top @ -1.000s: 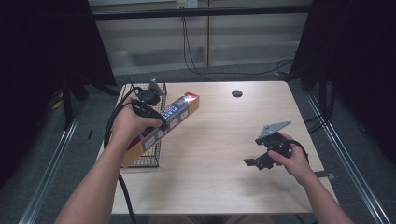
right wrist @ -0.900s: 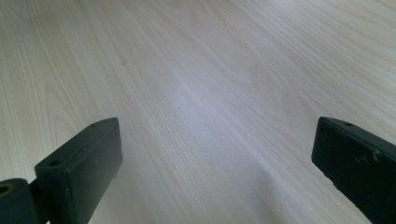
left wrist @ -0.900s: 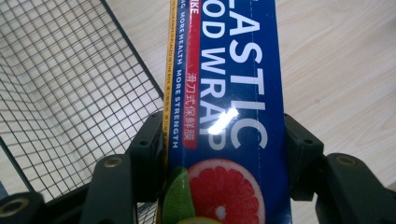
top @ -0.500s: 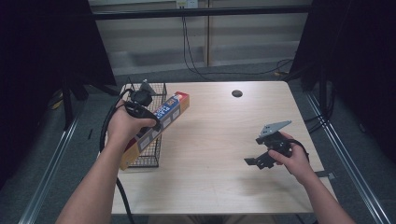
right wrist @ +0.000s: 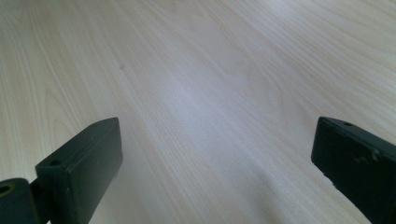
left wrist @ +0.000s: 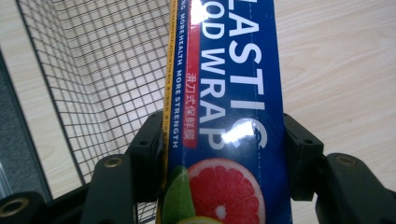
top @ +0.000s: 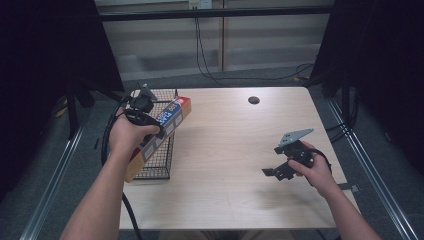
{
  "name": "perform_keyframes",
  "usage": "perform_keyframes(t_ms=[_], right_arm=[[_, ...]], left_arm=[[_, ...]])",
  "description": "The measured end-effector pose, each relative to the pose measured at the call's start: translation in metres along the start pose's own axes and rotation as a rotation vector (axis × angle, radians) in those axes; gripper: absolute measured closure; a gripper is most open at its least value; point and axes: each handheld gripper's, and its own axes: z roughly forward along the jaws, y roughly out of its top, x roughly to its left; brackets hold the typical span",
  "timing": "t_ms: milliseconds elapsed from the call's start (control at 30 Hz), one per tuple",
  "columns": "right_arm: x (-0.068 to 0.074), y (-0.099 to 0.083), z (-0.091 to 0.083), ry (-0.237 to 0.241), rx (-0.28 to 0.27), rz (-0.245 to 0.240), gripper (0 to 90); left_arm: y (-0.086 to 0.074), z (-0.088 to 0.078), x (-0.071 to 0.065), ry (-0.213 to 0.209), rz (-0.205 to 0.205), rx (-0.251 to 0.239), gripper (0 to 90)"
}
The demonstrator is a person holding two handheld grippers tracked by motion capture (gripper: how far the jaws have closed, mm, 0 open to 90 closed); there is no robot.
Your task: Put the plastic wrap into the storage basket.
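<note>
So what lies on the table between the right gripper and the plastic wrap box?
Bare wood, in the high view: nothing lies between the right gripper and the plastic wrap box.

Glossy printed cardboard on the plastic wrap box (left wrist: 229,116); thin black wire-mesh basket (top: 159,155); matt pale wood-grain counter (right wrist: 210,93); matt black tongs (left wrist: 224,158).

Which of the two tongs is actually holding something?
The left tongs, clamped on the blue plastic wrap box over the wire basket; the right tongs gape empty.
</note>
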Motion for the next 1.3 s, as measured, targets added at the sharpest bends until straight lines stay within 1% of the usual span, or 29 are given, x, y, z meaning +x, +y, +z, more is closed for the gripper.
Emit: perform_keyframes(t_ms=[33, 100, 167, 200, 267, 333, 367, 433, 500, 567, 667, 700, 767, 800, 867, 900, 933, 1033, 1067, 1133, 1300], right_arm=[[0.000, 0.000, 0.000, 0.000, 0.000, 0.000, 2.0], [0.000, 0.000, 0.000, 0.001, 0.000, 0.002, 2.0], [-0.001, 0.000, -0.001, 0.002, 0.001, 0.001, 2.1], [-0.001, 0.000, -0.001, 0.002, 0.003, 0.001, 2.1], [-0.001, 0.000, 0.000, 0.000, 0.004, -0.001, 2.1], [-0.001, 0.000, 0.000, 0.000, 0.004, -0.002, 2.1], [-0.001, 0.000, -0.001, 0.000, 0.002, -0.003, 2.1], [-0.001, 0.000, -0.001, 0.001, -0.003, -0.005, 2.1], [-0.001, 0.000, -0.002, 0.000, -0.003, -0.002, 2.1], [-0.001, 0.000, -0.002, 0.003, -0.005, 0.000, 2.1], [-0.001, 0.000, -0.002, 0.002, -0.006, 0.001, 2.1], [-0.001, 0.000, -0.002, 0.003, -0.006, -0.001, 2.1], [-0.001, 0.000, -0.002, 0.005, -0.006, -0.001, 2.1], [-0.001, 0.000, -0.003, 0.004, -0.006, 0.000, 2.1], [-0.001, -0.001, -0.003, 0.002, -0.005, 0.001, 2.1], [-0.001, -0.001, -0.003, 0.006, -0.003, -0.003, 2.1], [-0.001, -0.001, -0.003, 0.006, -0.003, -0.002, 2.1], [-0.001, -0.001, -0.003, 0.005, -0.010, 0.000, 2.1], [-0.002, -0.001, -0.004, 0.004, -0.009, 0.001, 2.1], [-0.002, -0.001, -0.004, 0.008, -0.005, 0.002, 2.1], [-0.001, 0.000, -0.003, 0.011, -0.003, 0.000, 2.1]], left_arm=[[0.000, 0.000, 0.002, -0.004, -0.002, 0.002, 43.9], [-0.002, 0.000, 0.003, 0.002, -0.023, -0.006, 43.9], [-0.002, 0.000, 0.005, 0.006, -0.030, -0.003, 43.9], [-0.002, 0.000, 0.006, 0.007, -0.025, -0.006, 43.9], [-0.003, -0.001, 0.006, 0.012, -0.045, -0.009, 43.9], [-0.003, -0.001, 0.008, 0.014, -0.043, -0.010, 43.9], [-0.003, -0.001, 0.008, 0.015, -0.049, -0.007, 43.9], [-0.003, -0.002, 0.010, 0.021, -0.040, -0.003, 43.9], [-0.004, -0.002, 0.010, 0.022, -0.065, -0.015, 43.9], [-0.004, -0.003, 0.012, 0.024, -0.053, -0.009, 43.9], [-0.004, -0.004, 0.013, 0.033, -0.071, -0.014, 43.9], [-0.005, -0.005, 0.014, 0.029, -0.073, -0.009, 44.0], [-0.004, -0.006, 0.014, 0.035, -0.073, -0.006, 43.9], [-0.004, -0.006, 0.014, 0.045, -0.083, -0.012, 43.9], [-0.005, -0.007, 0.016, 0.044, -0.085, -0.018, 43.9], [-0.005, -0.007, 0.017, 0.045, -0.096, -0.019, 43.9], [-0.005, -0.008, 0.018, 0.049, -0.096, -0.019, 44.0], [-0.006, -0.008, 0.019, 0.056, -0.113, -0.020, 43.9], [-0.006, -0.008, 0.020, 0.057, -0.112, -0.021, 43.9], [-0.006, -0.008, 0.021, 0.064, -0.122, -0.026, 43.9], [-0.008, -0.005, 0.022, 0.075, -0.148, -0.018, 43.9]])
